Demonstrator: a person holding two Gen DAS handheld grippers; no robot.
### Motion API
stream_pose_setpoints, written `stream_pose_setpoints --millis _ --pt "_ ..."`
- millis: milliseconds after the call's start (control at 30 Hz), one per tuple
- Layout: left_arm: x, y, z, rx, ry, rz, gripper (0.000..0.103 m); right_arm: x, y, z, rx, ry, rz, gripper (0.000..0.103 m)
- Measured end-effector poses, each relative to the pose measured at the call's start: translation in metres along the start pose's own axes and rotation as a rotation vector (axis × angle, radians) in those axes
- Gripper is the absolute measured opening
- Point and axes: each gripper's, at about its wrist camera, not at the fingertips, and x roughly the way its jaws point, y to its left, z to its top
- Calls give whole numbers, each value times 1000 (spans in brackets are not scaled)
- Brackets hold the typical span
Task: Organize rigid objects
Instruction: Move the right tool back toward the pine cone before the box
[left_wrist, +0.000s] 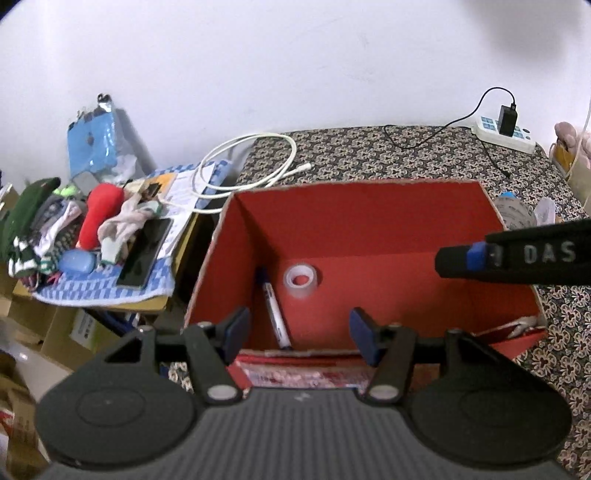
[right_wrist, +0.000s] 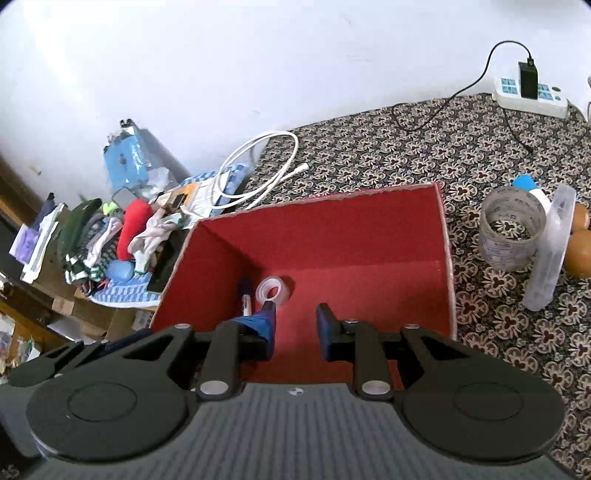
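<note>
1. On the patterned cloth (right_wrist: 369, 158) stands a red box (left_wrist: 369, 218), open at top; both grippers hang above its near side.
2. Inside the box, near the left wall, a marker (left_wrist: 275, 314) lies along the floor, its dark cap pointing to the back corner. A small clear tape roll (left_wrist: 301, 281) lies just beside it on the right, hole facing up.
3. L gripper (left_wrist: 299, 332): jaws wide apart, nothing between them, pads above the near wall of the box.
4. R gripper (right_wrist: 297, 323): jaws also apart, w/ nothing held; its left fingertip (right_wrist: 267, 314) appears just in front of the tape roll, contact cannot be told.
5. From the left wrist view, the R gripper comes in from the right side, above the box interior.
6. Outside the box, to the right on the cloth: a big tape roll (right_wrist: 511, 236), standing w/ hole up, and a clear plastic lid (right_wrist: 552, 251) leaning just beside it.
7. Behind the box: a white cable (right_wrist: 258, 170) coiled, and a power strip (right_wrist: 530, 94) w/ black charger near the wall.
8. Left of the box, a pile of clothes and a phone (left_wrist: 146, 254) lie on a blue checked towel (left_wrist: 107, 291).
</note>
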Motion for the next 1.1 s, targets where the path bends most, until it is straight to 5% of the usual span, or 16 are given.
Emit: stream_pose_setpoints --millis 567,1100 --pt "-20 -34 -36 -38 45 56 61 -43 -16 -37 -42 12 69 8" --pt "-2 -49 -64 -17 134 55 61 -33 -33 -73 -30 80 50 9"
